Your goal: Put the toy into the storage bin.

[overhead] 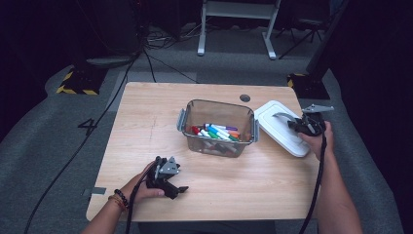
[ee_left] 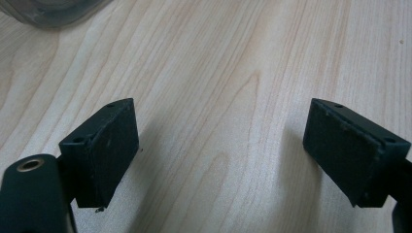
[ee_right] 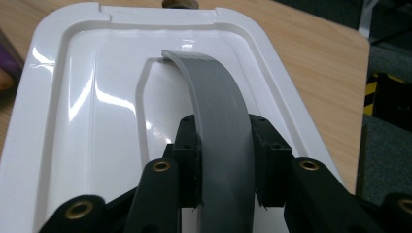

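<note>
The white lid (ee_right: pixel 97 126) lies flat near the right edge of the tabletop (overhead: pixel 146 122), toward the far right corner, just beside the clear bin (overhead: pixel 217 127). Its grey handle (ee_right: pixel 221 141) arches up from the middle of the lid, and the right gripper (ee_right: pixel 224 160) has its two black jaws pressed on either side of that strap, gripping it. The person's right hand (overhead: pixel 319 139) holds that gripper over the lid's right part. The bin stands around the middle of the tabletop, a little to the right, lidless, with coloured markers (overhead: pixel 216 132) lying in it. Well apart, near the front edge and left of centre, the left gripper (ee_left: pixel 221 150) rests low over bare wood in the left hand (overhead: pixel 143 187); its jaws stand apart with nothing between them
</note>
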Motion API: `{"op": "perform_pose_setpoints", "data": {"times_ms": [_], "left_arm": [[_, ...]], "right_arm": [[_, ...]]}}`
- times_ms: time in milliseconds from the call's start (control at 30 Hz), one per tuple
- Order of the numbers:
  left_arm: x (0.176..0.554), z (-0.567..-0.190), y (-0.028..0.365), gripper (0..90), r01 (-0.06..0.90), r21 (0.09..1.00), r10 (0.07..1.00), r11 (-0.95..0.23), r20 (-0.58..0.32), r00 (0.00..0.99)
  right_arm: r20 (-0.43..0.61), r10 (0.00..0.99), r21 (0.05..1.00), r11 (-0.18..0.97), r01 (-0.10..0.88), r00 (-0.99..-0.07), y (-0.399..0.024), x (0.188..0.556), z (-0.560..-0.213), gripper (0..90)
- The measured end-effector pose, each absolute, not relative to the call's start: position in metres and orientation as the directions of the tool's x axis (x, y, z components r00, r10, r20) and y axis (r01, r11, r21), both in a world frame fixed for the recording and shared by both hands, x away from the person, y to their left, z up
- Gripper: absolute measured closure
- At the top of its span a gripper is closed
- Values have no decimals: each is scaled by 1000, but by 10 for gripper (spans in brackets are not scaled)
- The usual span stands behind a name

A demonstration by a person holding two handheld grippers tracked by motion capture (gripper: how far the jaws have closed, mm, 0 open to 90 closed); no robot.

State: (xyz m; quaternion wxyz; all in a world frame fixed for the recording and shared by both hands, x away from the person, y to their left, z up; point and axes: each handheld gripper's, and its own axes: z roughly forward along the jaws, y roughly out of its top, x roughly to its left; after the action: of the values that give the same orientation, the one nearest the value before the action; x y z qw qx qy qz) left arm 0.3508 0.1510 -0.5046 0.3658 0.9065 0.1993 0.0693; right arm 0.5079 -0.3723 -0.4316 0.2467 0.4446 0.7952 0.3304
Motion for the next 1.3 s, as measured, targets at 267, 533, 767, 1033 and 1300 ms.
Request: {"op": "perform_pose_setpoints", "data": {"times_ms": [267, 533, 767, 1033, 1300], "left_arm": [[351, -505, 151, 133, 311, 691, 412, -653, -20, 911], [351, -505, 151, 133, 310, 690, 412, -653, -20, 911], [351, -505, 151, 133, 311, 691, 412, -653, -20, 911], [351, -505, 151, 133, 311, 691, 412, -653, -20, 911], [351, -505, 151, 133, 310, 691, 412, -653, -20, 911]], "right_arm": [[-110, 845, 822, 374, 430, -524, -367, 489, -385, 687], [-172, 780, 849, 427, 311, -601, -334, 480, -339, 688], [-199, 707, 844, 476, 248, -678, -295, 480, -321, 688], [-197, 584, 812, 548, 203, -787, -240, 483, -325, 689], [-212, 473, 750, 640, 168, -855, -186, 487, -339, 689]]}}
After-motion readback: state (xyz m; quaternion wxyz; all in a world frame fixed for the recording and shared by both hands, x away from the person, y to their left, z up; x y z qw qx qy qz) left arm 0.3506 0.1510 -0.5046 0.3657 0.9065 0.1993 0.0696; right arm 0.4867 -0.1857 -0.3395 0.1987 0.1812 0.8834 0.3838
